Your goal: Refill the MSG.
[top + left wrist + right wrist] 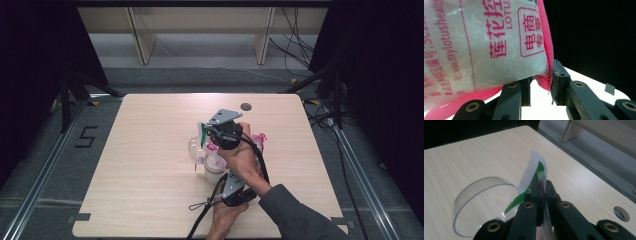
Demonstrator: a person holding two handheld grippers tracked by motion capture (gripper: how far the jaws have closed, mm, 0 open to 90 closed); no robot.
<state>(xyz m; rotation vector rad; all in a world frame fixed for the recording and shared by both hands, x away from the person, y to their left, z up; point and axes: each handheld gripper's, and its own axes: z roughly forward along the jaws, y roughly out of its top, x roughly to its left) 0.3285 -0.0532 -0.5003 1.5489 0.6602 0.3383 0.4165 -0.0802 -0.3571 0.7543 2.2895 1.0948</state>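
Note:
A white bag (486,42) with pink edges and red print hangs over my left gripper (541,80), whose jaws pinch its lower pink corner. In the high view the bag (215,160) sits mid-table, with the left gripper (218,176) reaching up to it from below. My right gripper (543,187) is shut on the bag's white-and-green top strip (534,167), which stands up out of the jaws. A clear round container (474,192) lies just left of that gripper. From above, the right gripper (207,131) is at the bag's far end, beside the container (195,148).
The light wooden table (150,165) has a round hole (245,106) near its far edge. A pink piece (259,140) lies right of the hands. Dark stands and cables flank the table, and wooden shelving stands beyond it.

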